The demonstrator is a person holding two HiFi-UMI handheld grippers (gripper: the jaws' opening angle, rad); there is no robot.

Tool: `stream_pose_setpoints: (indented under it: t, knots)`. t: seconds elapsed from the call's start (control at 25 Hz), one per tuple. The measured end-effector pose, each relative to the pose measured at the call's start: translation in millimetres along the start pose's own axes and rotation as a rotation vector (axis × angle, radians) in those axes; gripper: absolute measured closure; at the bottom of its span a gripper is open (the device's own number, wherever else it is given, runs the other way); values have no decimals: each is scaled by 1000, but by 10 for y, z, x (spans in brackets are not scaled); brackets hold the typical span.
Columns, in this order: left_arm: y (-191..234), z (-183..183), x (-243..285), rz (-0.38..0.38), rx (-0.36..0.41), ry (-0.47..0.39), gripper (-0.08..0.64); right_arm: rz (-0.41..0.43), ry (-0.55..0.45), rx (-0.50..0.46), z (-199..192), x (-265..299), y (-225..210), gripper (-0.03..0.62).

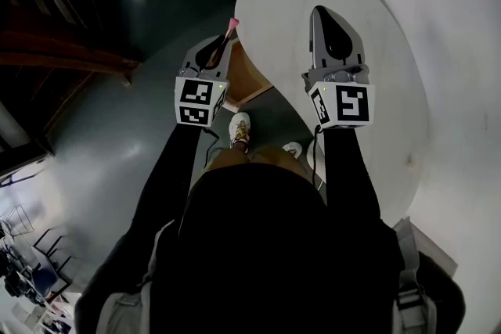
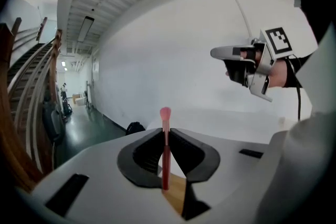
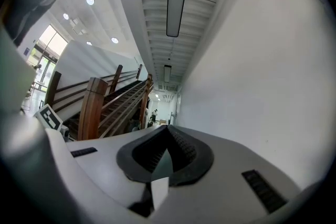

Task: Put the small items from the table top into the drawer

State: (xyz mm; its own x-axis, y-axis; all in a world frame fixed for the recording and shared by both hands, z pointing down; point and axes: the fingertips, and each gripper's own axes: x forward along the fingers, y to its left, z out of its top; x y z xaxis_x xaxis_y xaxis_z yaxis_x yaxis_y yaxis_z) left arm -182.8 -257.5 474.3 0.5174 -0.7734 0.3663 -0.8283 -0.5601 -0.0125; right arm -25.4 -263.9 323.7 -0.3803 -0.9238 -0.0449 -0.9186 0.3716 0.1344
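Observation:
My left gripper is shut on a thin red stick with a pink tip. In the left gripper view the stick stands upright between the pads, its pink end above the jaws. This gripper hangs at the left edge of the white oval table, over the open wooden drawer, whose brown inside shows below the jaws. My right gripper is held above the table top with its jaws together and nothing between them. No other small item shows on the table.
A dark green floor lies left of the table, and the person's shoes stand beside the drawer. A wooden staircase rises at the left. A white wall runs behind the table.

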Motion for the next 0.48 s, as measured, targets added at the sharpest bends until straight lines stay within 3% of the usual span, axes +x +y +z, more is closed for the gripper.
stream_pose_setpoints:
  t: [0.48]
  knots:
    - [-79, -1369, 369, -52, -103, 315, 505, -23, 53, -32, -91, -33, -104, 565]
